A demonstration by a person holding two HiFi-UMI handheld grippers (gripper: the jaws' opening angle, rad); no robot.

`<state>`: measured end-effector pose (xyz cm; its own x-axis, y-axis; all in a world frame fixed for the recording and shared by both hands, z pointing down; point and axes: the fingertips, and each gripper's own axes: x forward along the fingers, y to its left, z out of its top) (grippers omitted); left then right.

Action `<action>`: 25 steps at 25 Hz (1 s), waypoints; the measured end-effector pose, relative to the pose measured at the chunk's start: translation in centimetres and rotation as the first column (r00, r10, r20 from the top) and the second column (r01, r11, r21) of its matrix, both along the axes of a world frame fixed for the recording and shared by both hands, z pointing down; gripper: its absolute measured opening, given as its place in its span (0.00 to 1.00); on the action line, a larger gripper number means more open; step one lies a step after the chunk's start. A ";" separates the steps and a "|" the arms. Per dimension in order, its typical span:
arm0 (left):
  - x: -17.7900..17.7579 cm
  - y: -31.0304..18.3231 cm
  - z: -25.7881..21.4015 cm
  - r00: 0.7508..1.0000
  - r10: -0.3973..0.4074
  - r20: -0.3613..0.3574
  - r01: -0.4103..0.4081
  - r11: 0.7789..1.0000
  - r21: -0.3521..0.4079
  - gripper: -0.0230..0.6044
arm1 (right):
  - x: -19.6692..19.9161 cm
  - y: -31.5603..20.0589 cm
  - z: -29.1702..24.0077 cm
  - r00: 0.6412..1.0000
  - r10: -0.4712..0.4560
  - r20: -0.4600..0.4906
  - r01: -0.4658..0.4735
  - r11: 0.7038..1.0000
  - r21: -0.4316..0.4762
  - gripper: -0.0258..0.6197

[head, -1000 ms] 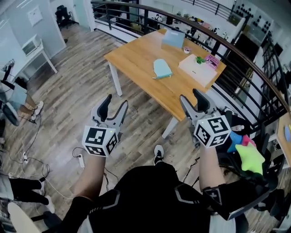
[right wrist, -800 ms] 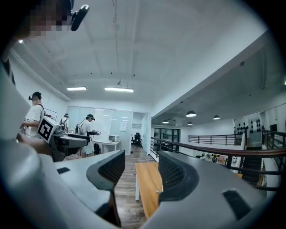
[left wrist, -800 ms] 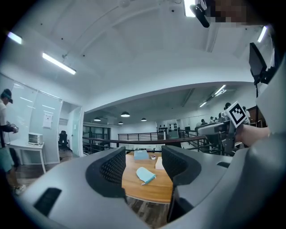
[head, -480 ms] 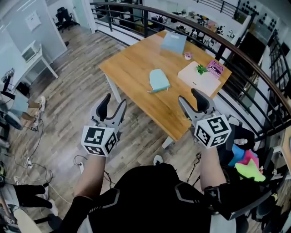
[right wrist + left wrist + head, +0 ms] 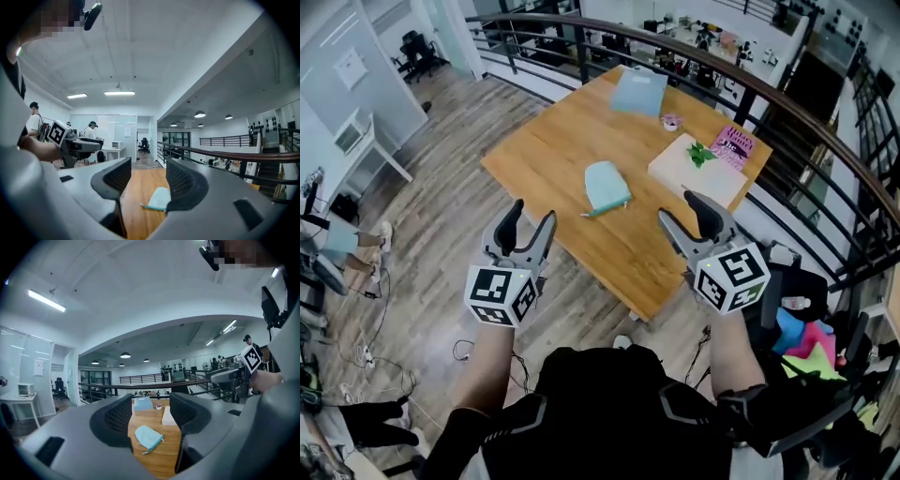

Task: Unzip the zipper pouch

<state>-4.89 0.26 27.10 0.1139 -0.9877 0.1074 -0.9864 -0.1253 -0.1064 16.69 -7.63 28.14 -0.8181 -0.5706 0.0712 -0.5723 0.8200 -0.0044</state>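
Note:
A light teal zipper pouch (image 5: 605, 186) lies flat on the wooden table (image 5: 544, 155), its zip pull pointing toward the near edge. It shows between the jaws in the left gripper view (image 5: 149, 437) and the right gripper view (image 5: 158, 198). My left gripper (image 5: 527, 224) is open and empty, held off the table's near-left edge. On the other side my right gripper (image 5: 687, 212) hangs open over the near-right edge, nothing in it. Both are well short of the pouch.
On the far half of the table rest a flat white box (image 5: 696, 170), a pink booklet (image 5: 735, 146), a pale blue box (image 5: 638, 90) and a small pot (image 5: 672, 122). A black railing (image 5: 787, 117) curves behind the table. Colourful items (image 5: 806, 333) lie at right.
The table and pouch have come nearer and lower in the head view as I approached. Both grippers stay open and now reach the table's near edge.

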 end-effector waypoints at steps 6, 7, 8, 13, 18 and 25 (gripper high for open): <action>1.2 -3.6 0.1 0.999 0.038 0.006 -0.038 0.999 -0.019 0.44 | 0.6 -2.9 0.2 1.000 0.017 0.010 -0.017 1.000 -0.008 0.41; 1.3 -4.2 0.2 0.999 0.048 0.008 -0.048 0.999 -0.020 0.44 | 0.6 -3.2 0.3 1.000 0.024 0.011 -0.024 1.000 -0.009 0.41; 1.3 -4.8 0.4 0.998 0.060 0.008 -0.060 0.998 -0.022 0.44 | 0.6 -3.5 0.5 0.999 0.033 0.012 -0.033 0.999 -0.011 0.41; 1.1 -9.3 1.3 0.989 0.147 -0.017 -0.147 0.989 -0.023 0.44 | 0.6 -5.8 1.0 0.995 0.099 -0.020 -0.099 0.995 -0.007 0.41; -1.4 -13.3 2.6 0.971 0.234 -0.054 -0.236 0.971 -0.028 0.44 | -1.9 -7.7 2.0 0.985 0.164 -0.056 -0.166 0.986 -0.024 0.41; -5.8 -18.8 2.1 0.931 0.358 -0.067 -0.360 0.933 -0.016 0.44 | -5.8 -10.6 0.4 0.964 0.263 -0.044 -0.264 0.964 -0.018 0.39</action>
